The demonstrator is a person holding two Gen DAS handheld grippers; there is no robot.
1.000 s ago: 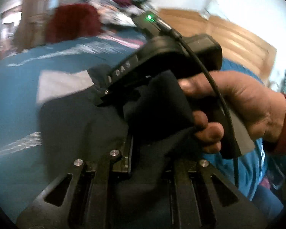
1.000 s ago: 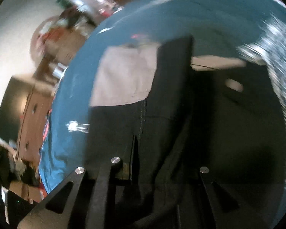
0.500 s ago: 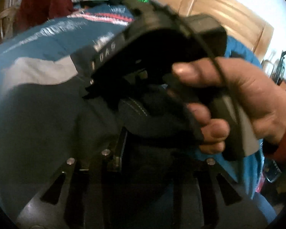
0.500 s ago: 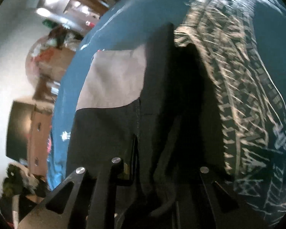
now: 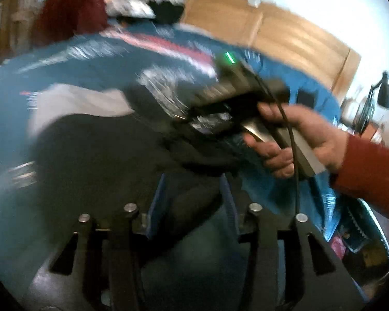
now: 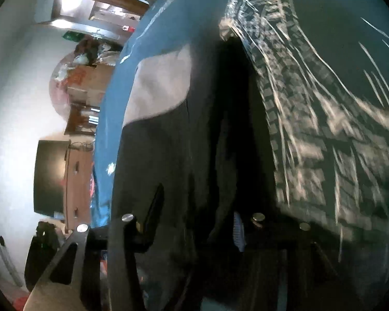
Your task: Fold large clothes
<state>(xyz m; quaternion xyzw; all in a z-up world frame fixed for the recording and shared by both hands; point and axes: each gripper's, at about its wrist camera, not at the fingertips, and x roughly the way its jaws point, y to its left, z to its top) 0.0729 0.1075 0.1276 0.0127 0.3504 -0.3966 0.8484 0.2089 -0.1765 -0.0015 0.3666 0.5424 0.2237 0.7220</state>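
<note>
A dark garment (image 5: 96, 155) with a light grey panel (image 5: 72, 103) lies on a blue patterned bedspread (image 5: 64, 64). My left gripper (image 5: 193, 202) is open, its blue pads apart, with a loose fold of the dark cloth lying between them. A hand (image 5: 298, 134) in a red sleeve holds the right gripper over the garment's far edge, blurred by motion. In the right wrist view my right gripper (image 6: 194, 207) is also open, and the dark garment (image 6: 168, 155) runs between its fingers up to the grey panel (image 6: 160, 85).
A red garment (image 5: 67, 15) and a pile of clothes (image 5: 134, 5) sit beyond the bed. Wooden panelling (image 5: 285, 39) and a desk lamp (image 5: 383, 90) stand to the right. A dark screen (image 6: 49, 176) on a wooden cabinet (image 6: 75, 181) is past the bed's edge.
Both grippers' fingers have spread apart and no longer pinch the dark cloth. The right gripper has moved away from the left camera, down toward the bed.
</note>
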